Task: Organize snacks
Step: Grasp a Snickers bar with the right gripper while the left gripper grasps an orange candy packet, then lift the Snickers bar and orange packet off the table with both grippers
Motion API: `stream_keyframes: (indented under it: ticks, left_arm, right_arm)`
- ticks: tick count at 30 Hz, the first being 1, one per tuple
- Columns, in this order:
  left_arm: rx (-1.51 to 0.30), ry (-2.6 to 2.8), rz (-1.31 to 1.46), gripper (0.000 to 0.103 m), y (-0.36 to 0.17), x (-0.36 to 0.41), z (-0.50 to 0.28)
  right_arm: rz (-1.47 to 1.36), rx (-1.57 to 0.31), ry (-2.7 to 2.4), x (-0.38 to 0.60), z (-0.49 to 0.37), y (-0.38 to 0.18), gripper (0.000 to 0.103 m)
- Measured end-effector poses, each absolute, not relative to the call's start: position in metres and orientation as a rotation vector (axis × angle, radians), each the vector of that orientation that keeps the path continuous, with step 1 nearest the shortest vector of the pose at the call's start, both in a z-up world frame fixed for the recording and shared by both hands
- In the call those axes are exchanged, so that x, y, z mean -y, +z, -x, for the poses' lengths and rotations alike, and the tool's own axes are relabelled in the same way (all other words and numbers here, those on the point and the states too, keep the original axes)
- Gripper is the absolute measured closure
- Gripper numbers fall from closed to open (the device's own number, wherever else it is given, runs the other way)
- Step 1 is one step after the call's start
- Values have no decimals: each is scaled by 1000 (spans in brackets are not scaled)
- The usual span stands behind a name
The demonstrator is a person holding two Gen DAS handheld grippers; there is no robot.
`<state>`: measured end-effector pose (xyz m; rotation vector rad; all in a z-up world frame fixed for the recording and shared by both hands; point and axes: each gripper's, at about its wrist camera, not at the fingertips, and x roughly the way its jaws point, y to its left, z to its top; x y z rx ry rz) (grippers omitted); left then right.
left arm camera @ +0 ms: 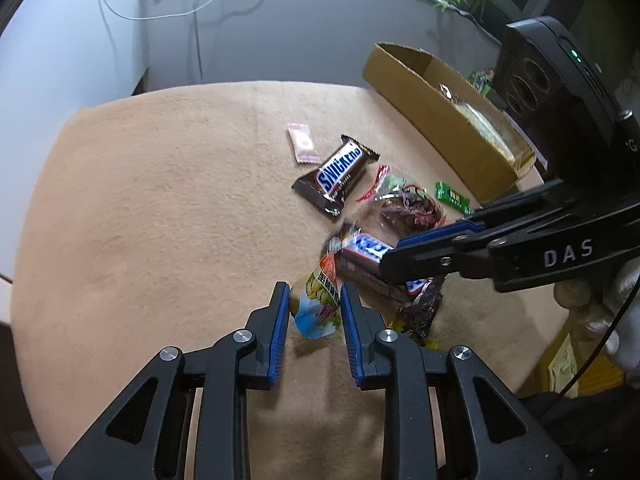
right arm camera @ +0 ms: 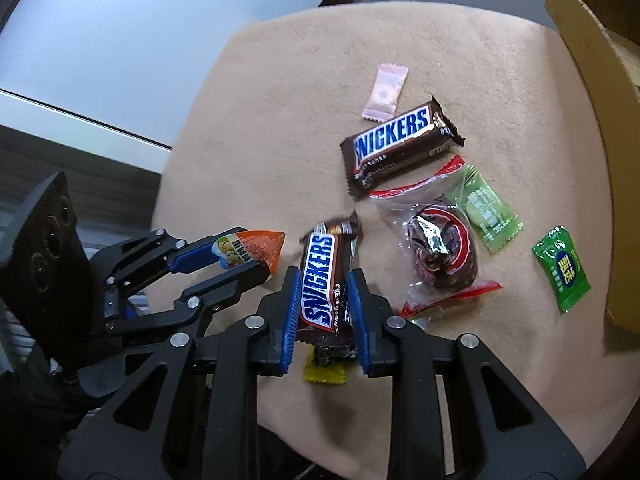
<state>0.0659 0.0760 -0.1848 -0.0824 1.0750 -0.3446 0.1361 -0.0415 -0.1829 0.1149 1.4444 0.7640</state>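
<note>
Two snacks are gripped. Left wrist view: the left gripper (left arm camera: 315, 312) clamps an orange-topped snack pouch (left arm camera: 318, 304); the cardboard box (left arm camera: 440, 120) at far right already holds some items. Right wrist view: the right gripper (right arm camera: 324, 300) clamps a Snickers bar (right arm camera: 322, 276). Judged early: a second Snickers bar (right arm camera: 400, 144), pink sachet (right arm camera: 385, 91), red-trimmed clear packet (right arm camera: 438, 240) and green candies (right arm camera: 562, 268) remain on the beige cloth (right arm camera: 280, 100).

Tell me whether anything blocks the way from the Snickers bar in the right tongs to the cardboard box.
Nothing upright blocks it. Between the held Snickers bar and the cardboard box only flat snacks lie on the cloth: a clear red-edged packet and green candies. Carried above them, the path looks free.
</note>
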Motion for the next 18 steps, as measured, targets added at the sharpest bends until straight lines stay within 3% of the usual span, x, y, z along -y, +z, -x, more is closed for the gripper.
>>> stream_keyframes:
  ticks: [9,18]
  left_arm:
    - [-1066,-342,83,79,-182,-75,-66]
    - [-1064,-309,114,79,-181,-89,-67]
  right_arm:
    - [-8,-1507,776,32,-132,-200,82]
    - [149,-1483,801,0,-133,-201,77]
